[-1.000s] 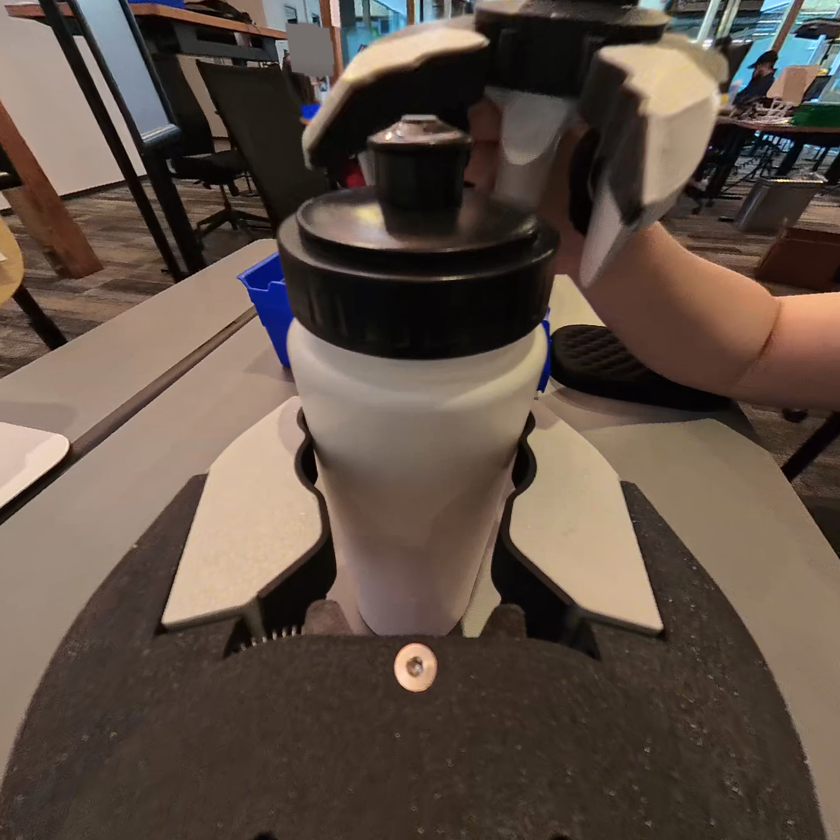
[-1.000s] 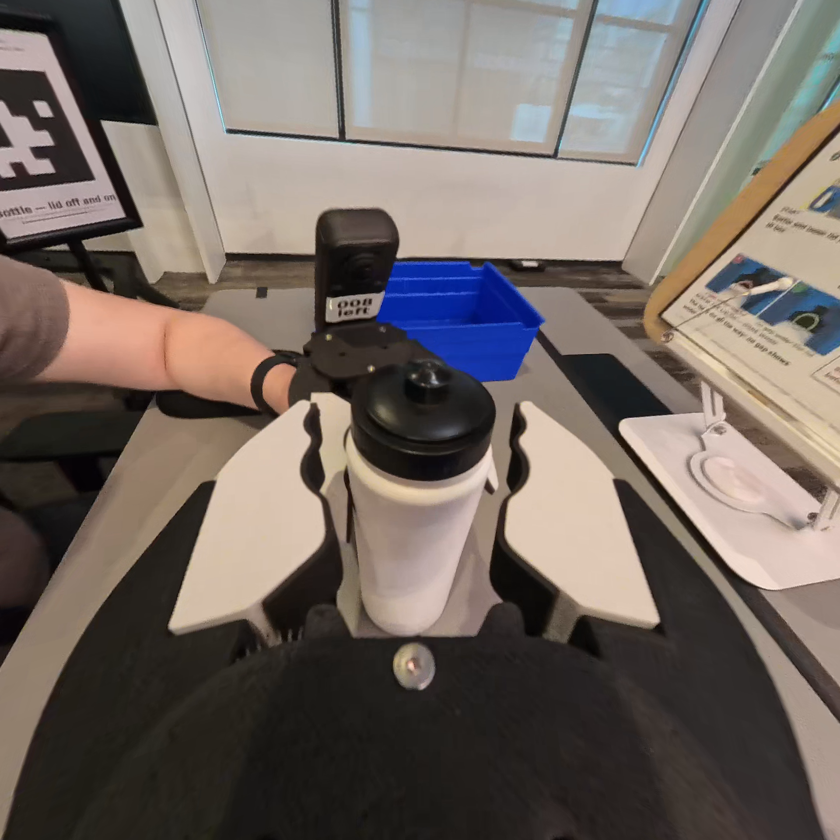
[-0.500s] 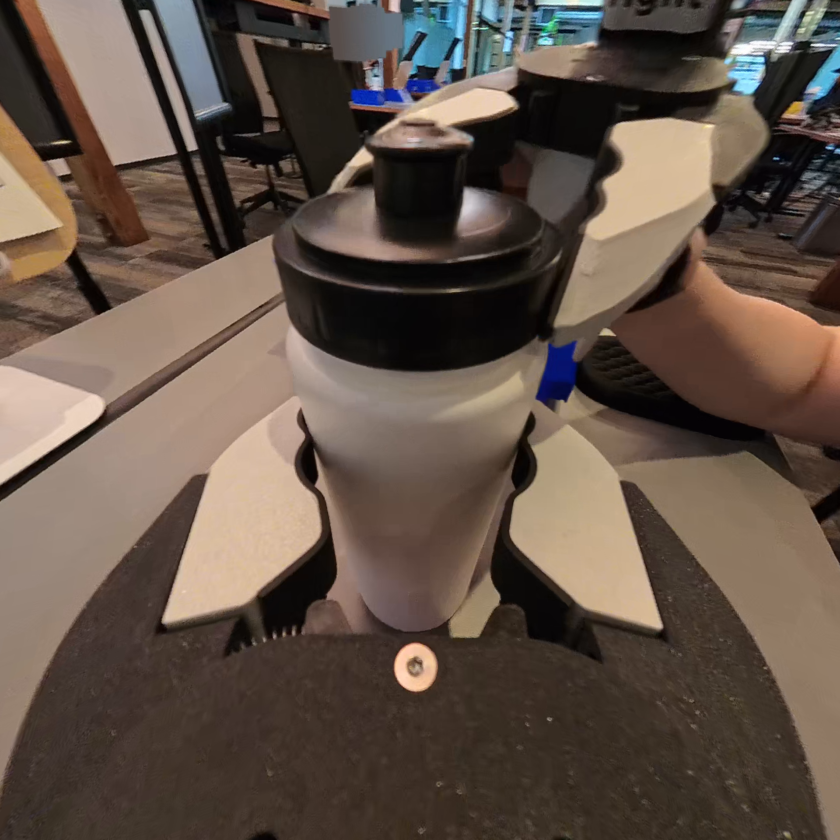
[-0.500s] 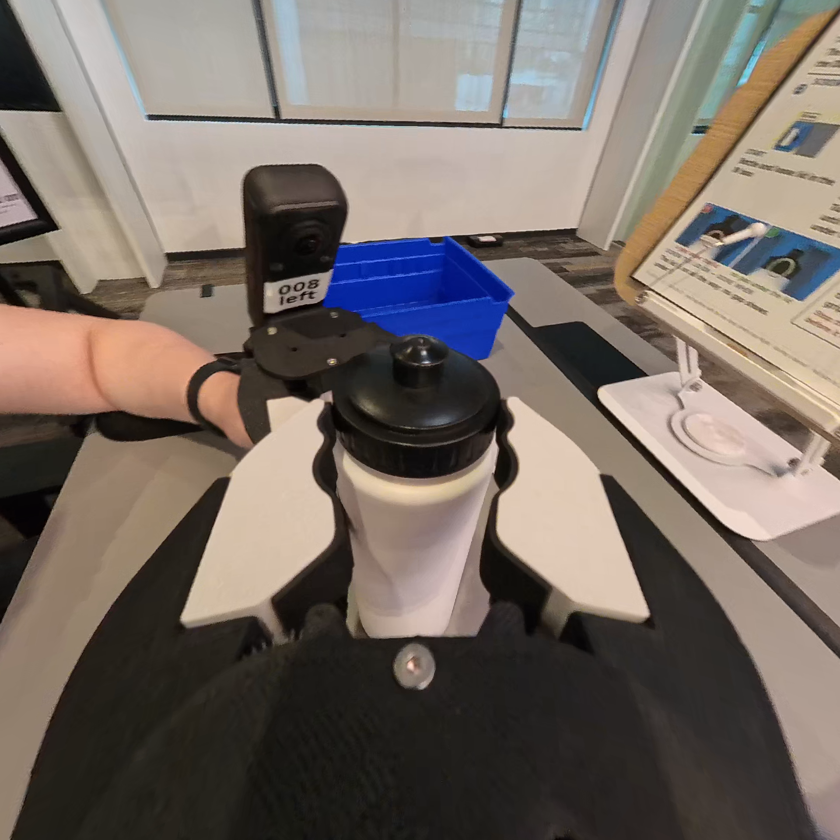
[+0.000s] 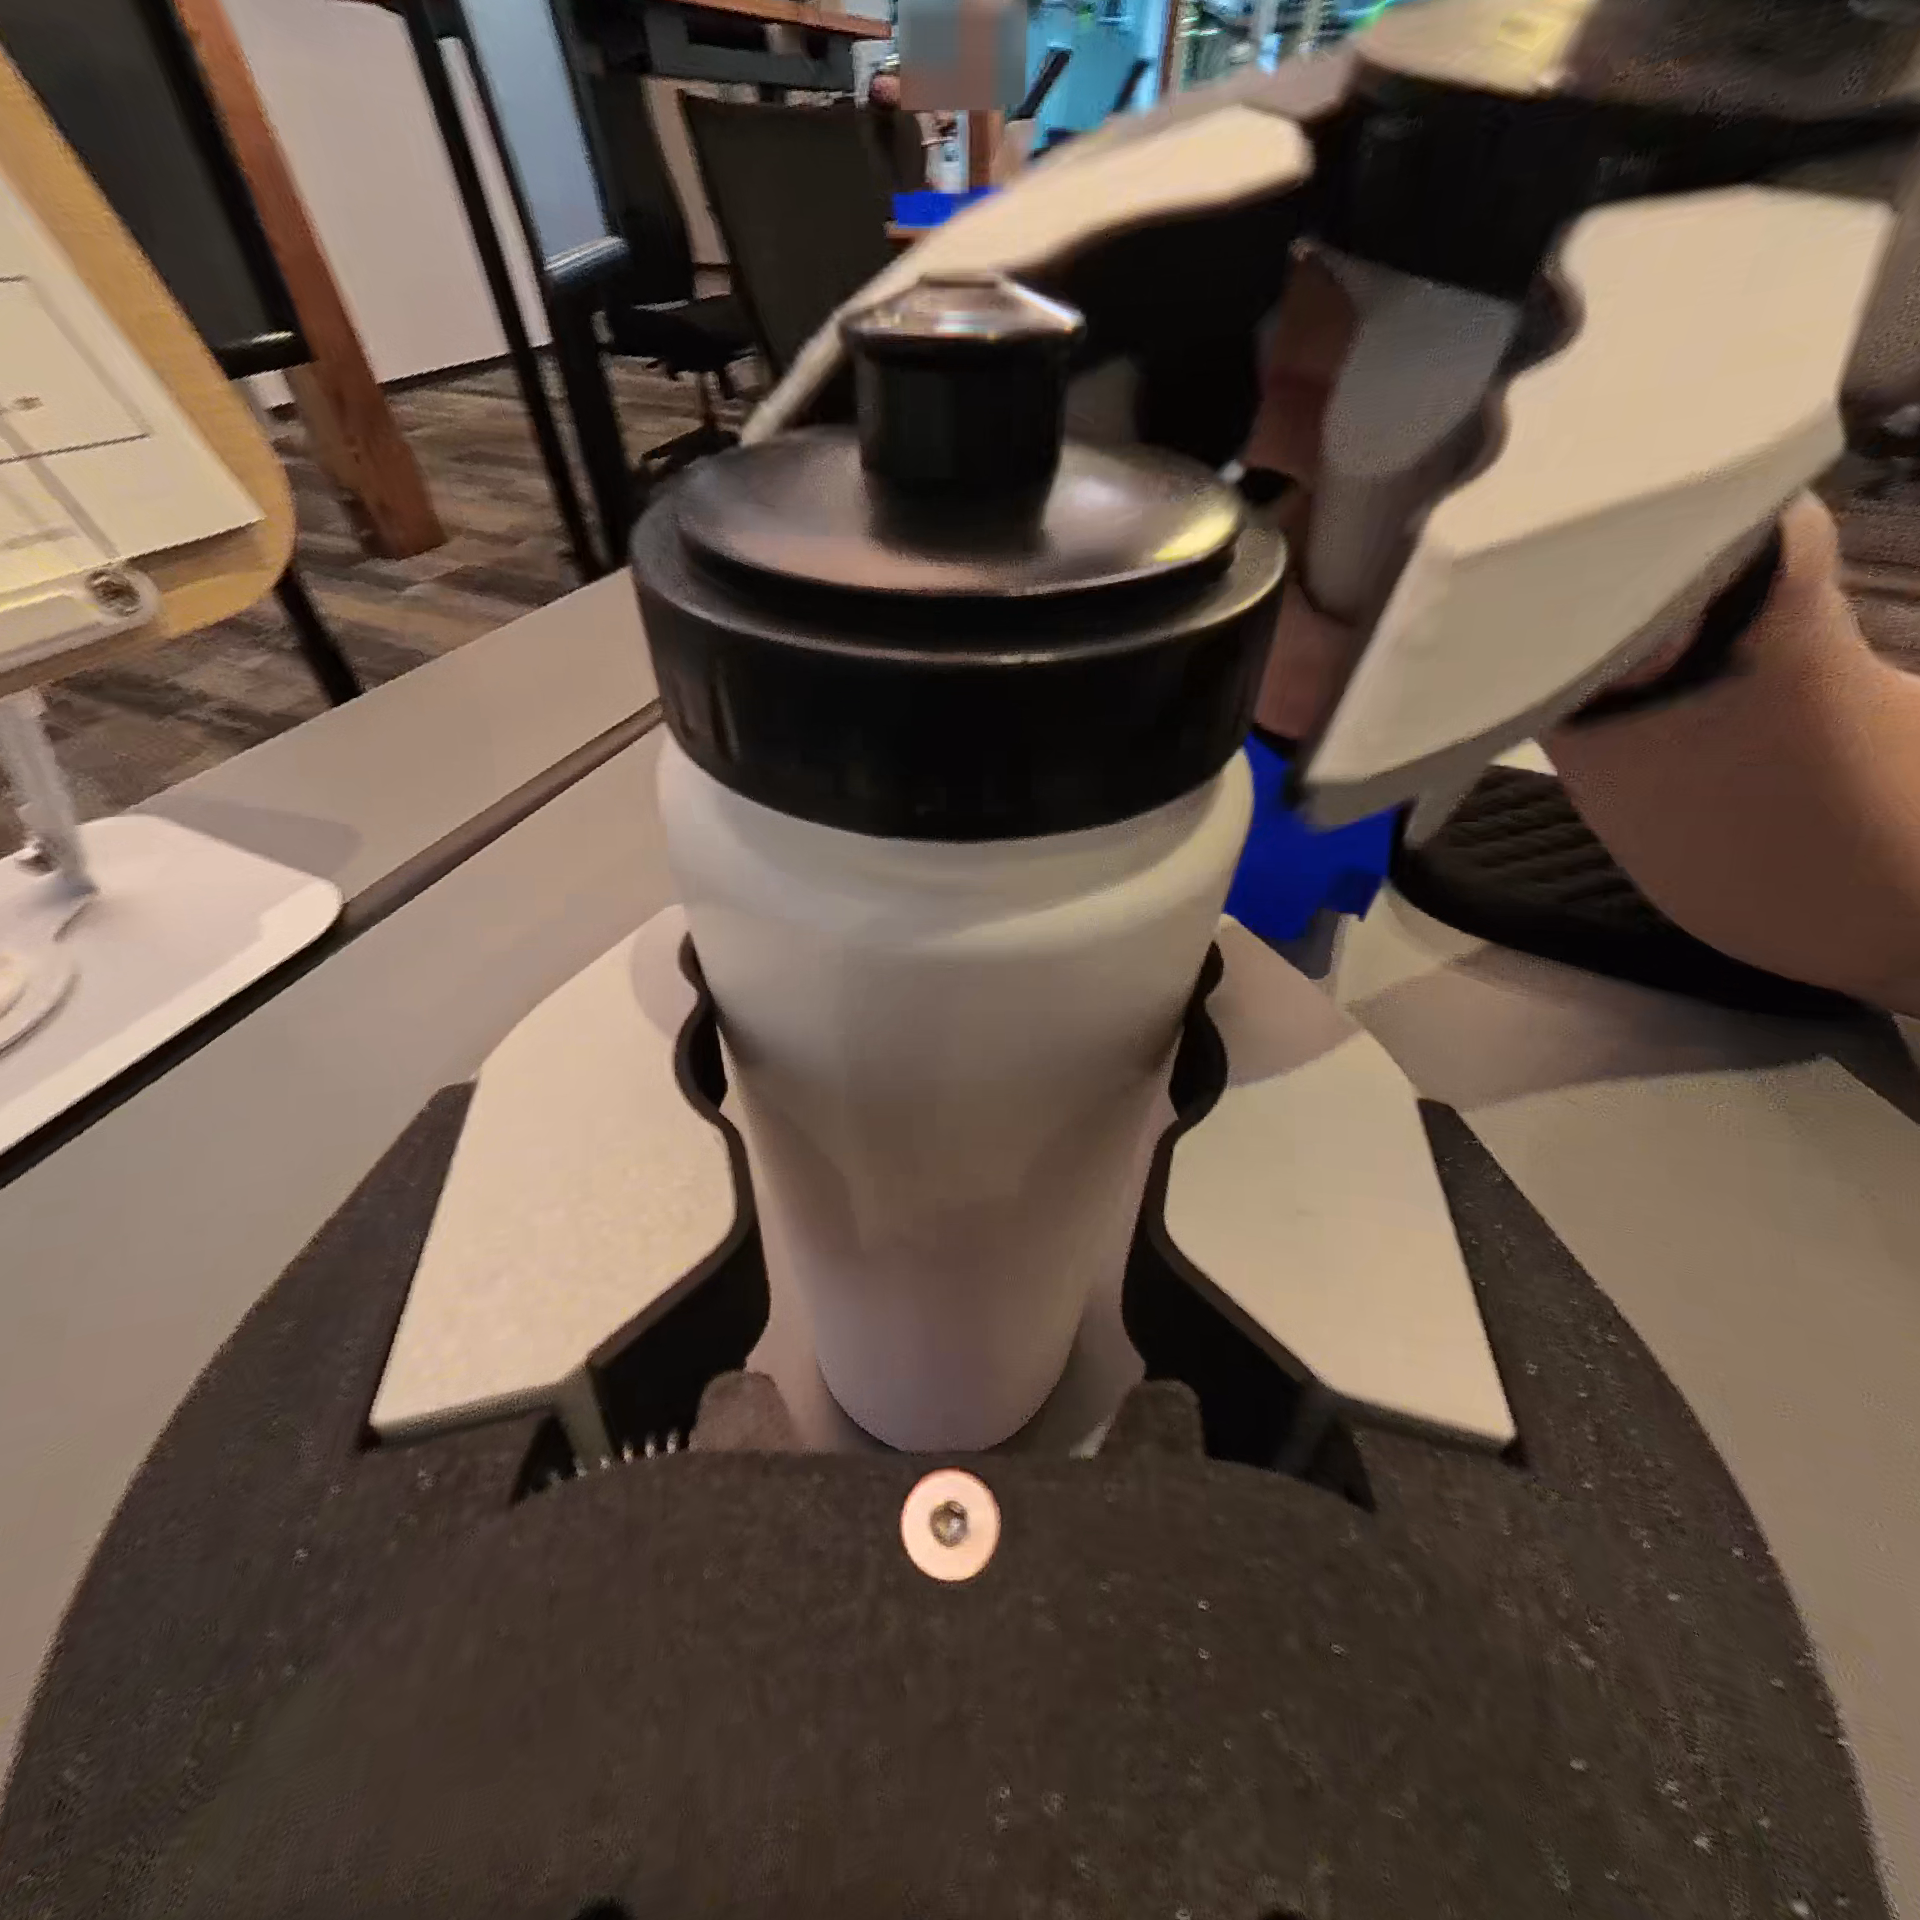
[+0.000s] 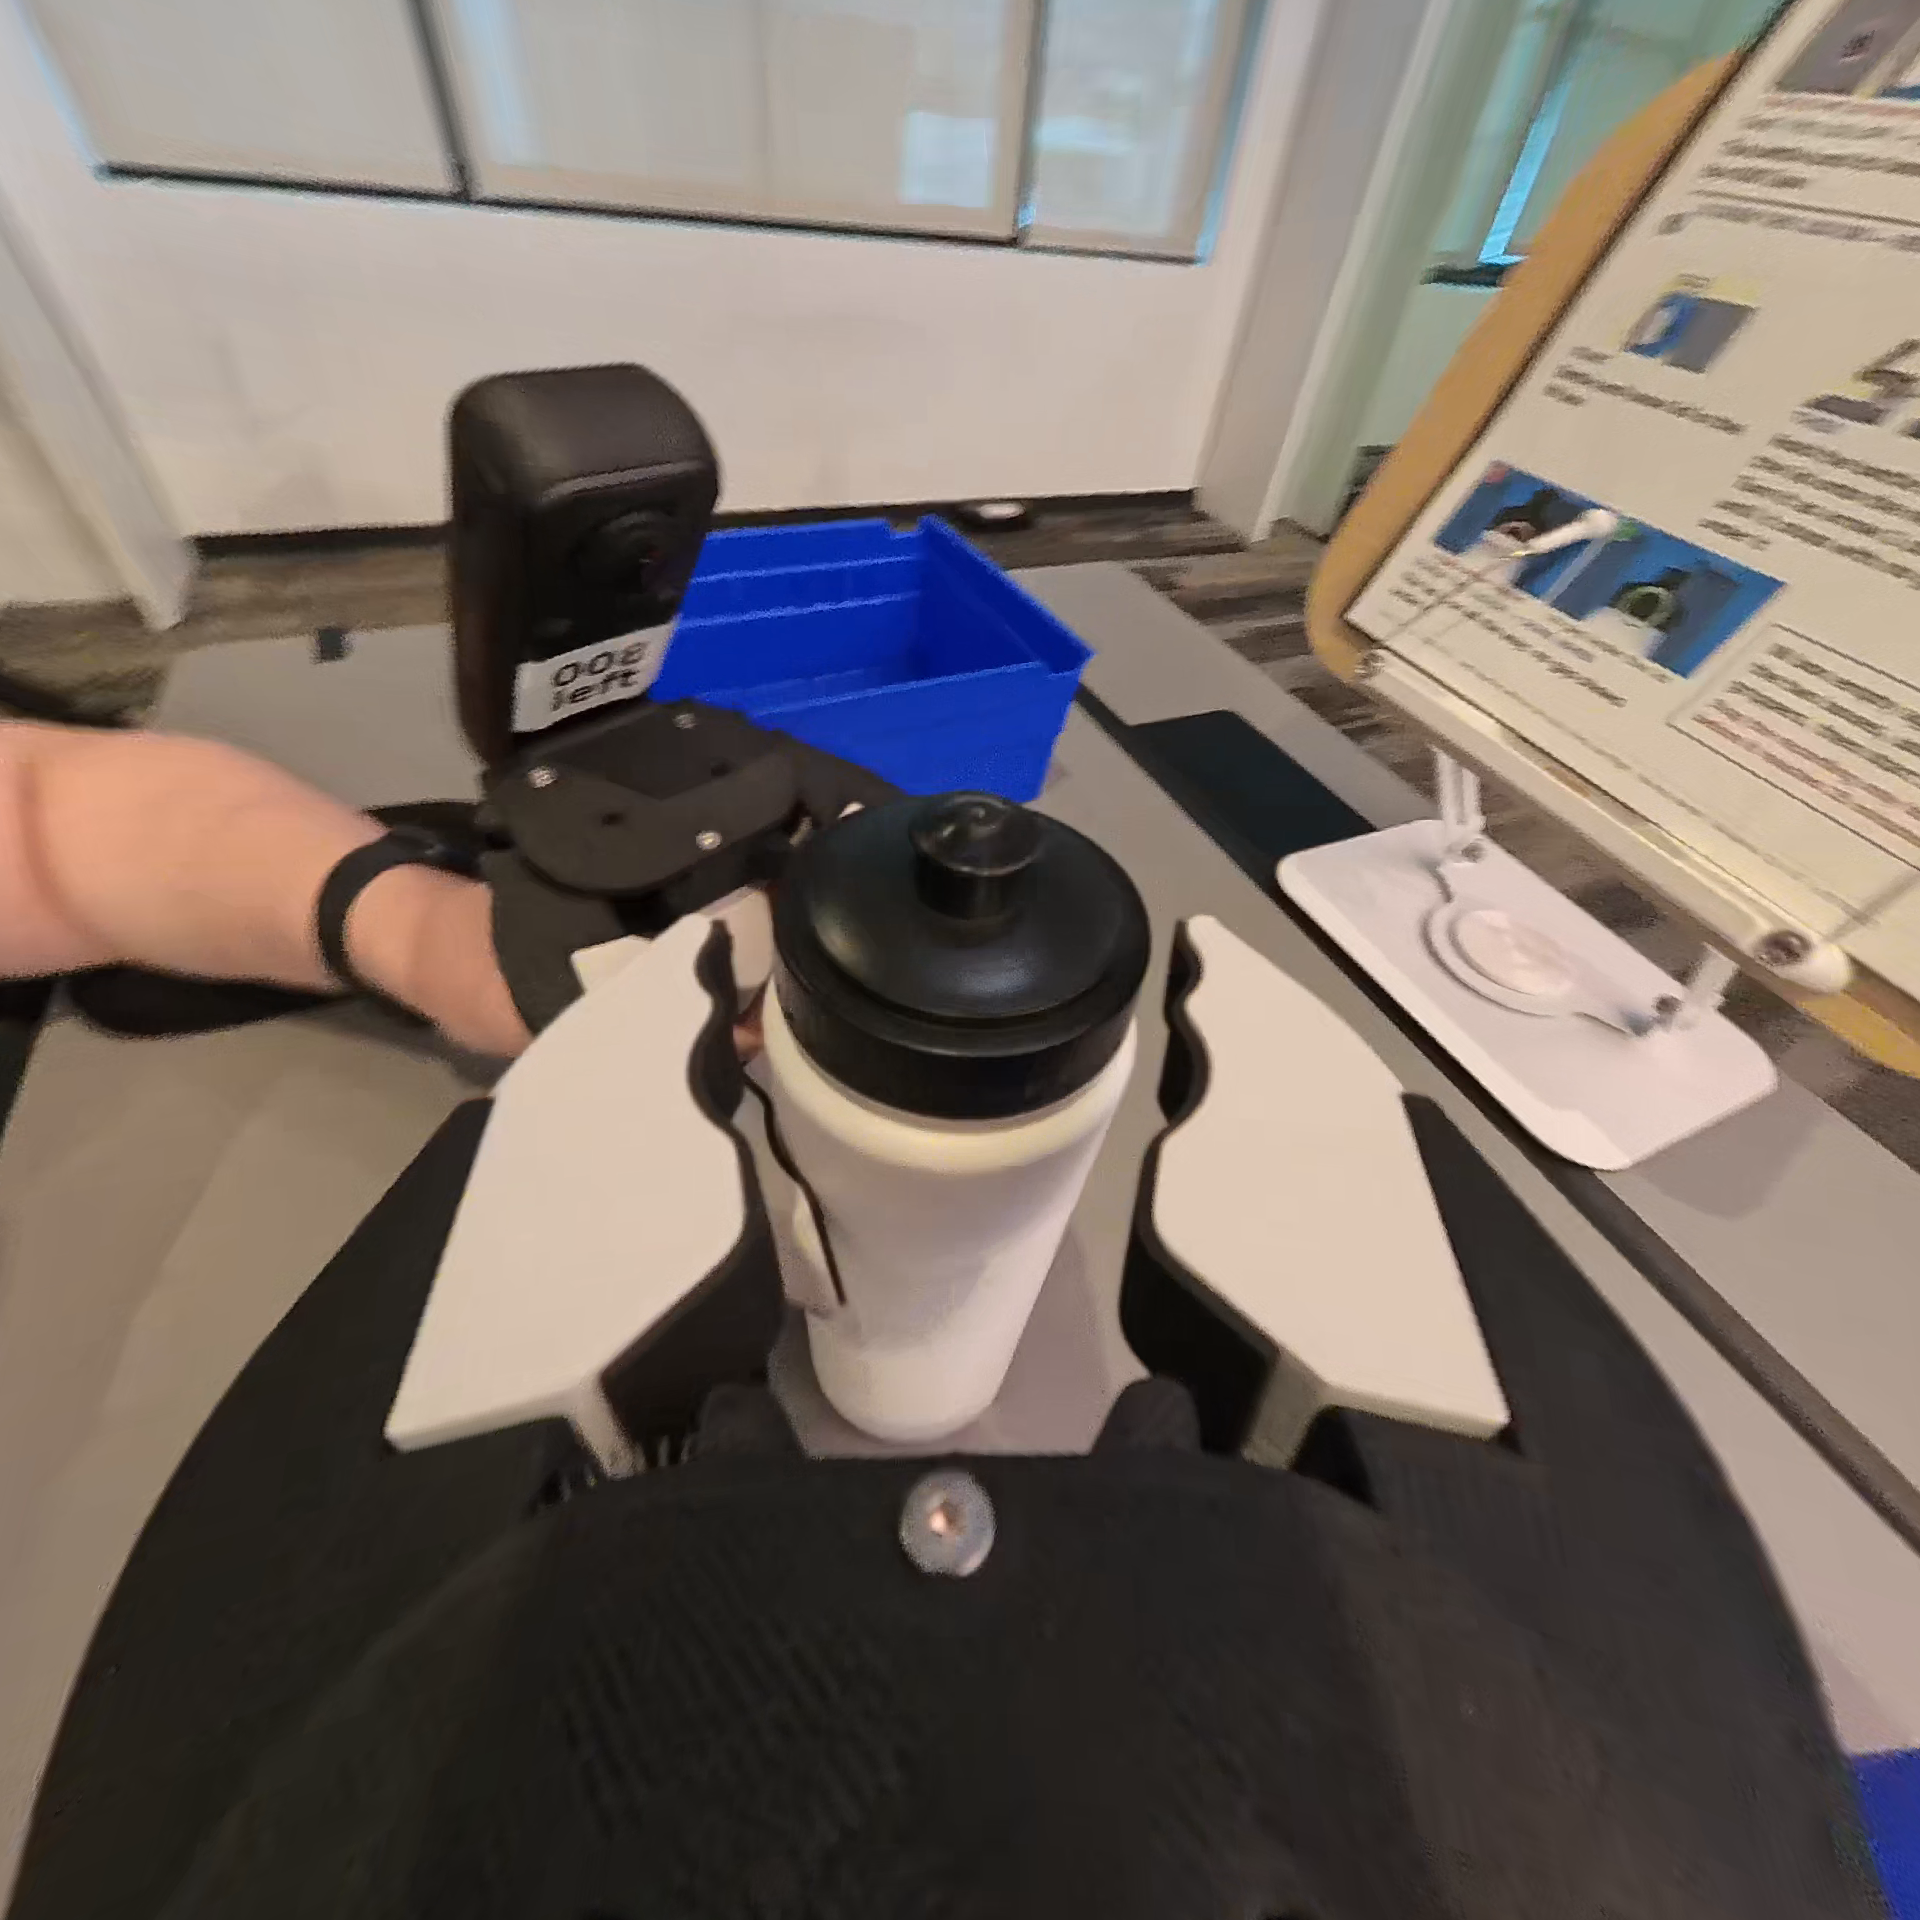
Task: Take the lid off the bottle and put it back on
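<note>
Both frames blurred; bottle (image 5: 951, 1091) base hidden.

Your left tongs (image 5: 951, 1195) and right tongs (image 6: 961, 1143) are built alike: a rough, speckled black body curving across the bottom of each wrist view, one round silver screw (image 5: 950, 1525) at its centre, and two flat pale grey fingers (image 5: 566, 1226) with wavy black inner edges. A small metal spring shows at the base of the left finger. Atop your left tongs sits a black camera (image 6: 582, 540) bearing a white sticker, fixed to a black plate with small screws. You wear a black wristband (image 6: 348, 920).
</note>
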### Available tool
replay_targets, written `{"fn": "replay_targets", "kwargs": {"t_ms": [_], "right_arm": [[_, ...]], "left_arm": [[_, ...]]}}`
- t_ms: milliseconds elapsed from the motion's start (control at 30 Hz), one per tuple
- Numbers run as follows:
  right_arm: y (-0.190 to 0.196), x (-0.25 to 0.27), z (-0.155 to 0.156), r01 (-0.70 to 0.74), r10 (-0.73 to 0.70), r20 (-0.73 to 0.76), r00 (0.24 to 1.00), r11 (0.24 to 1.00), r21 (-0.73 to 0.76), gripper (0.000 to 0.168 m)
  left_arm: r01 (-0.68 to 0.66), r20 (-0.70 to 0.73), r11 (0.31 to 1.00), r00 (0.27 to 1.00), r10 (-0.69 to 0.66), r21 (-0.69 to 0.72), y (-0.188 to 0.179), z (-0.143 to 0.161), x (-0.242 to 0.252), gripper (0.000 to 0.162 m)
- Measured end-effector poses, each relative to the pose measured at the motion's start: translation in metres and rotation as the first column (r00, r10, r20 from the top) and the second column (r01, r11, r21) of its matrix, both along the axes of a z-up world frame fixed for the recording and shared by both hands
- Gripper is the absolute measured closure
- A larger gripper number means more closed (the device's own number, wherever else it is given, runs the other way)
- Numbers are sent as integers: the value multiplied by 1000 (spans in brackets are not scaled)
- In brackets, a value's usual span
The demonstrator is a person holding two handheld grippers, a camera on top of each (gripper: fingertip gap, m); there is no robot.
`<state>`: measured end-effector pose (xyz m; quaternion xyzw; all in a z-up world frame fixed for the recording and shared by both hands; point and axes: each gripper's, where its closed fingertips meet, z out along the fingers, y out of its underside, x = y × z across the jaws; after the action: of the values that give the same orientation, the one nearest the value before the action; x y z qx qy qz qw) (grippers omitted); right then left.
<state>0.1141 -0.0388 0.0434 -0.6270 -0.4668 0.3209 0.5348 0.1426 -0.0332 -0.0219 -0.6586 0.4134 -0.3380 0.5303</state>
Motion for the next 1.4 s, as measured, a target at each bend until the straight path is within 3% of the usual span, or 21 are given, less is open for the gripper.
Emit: {"fn": "replay_targets", "kwargs": {"t_ms": [233,400,567,833,967,1067,1233,1333,1400], "right_arm": [[-21,13,1,-299,296,-57,954,952,-68,83],[-24,9,0,-313,311,-53,949,949,-42,97],[-13,5,0,-186,185,-34,982,982,-43,97],[4,-3,1,149,-151,-87,985,988,-24,97],[5,-3,1,198,-200,-110,973,980,-29,97],[3,-5,2,120,-120,-89,989,993,-5,97],[-12,4,8,-133,133,2,991,991,28,82],[-14,14,6,-185,180,56,982,978,100,83],[-18,12,4,-230,228,35,973,971,69,83]], "left_arm": [[205,25,979,978,-205,14,-23,0,14,76],[244,30,970,969,-245,14,-29,0,16,77],[163,24,987,986,-162,-6,-20,0,13,76],[-31,10,999,999,32,-18,0,0,0,76],[-61,-2,998,998,61,-12,1,0,-1,76],[-22,4,1000,1000,22,-7,0,0,0,76],[145,37,989,989,-146,21,-12,0,9,76],[197,41,980,979,-198,25,-18,0,11,76],[213,46,977,976,-214,28,-20,1,12,76]]}}
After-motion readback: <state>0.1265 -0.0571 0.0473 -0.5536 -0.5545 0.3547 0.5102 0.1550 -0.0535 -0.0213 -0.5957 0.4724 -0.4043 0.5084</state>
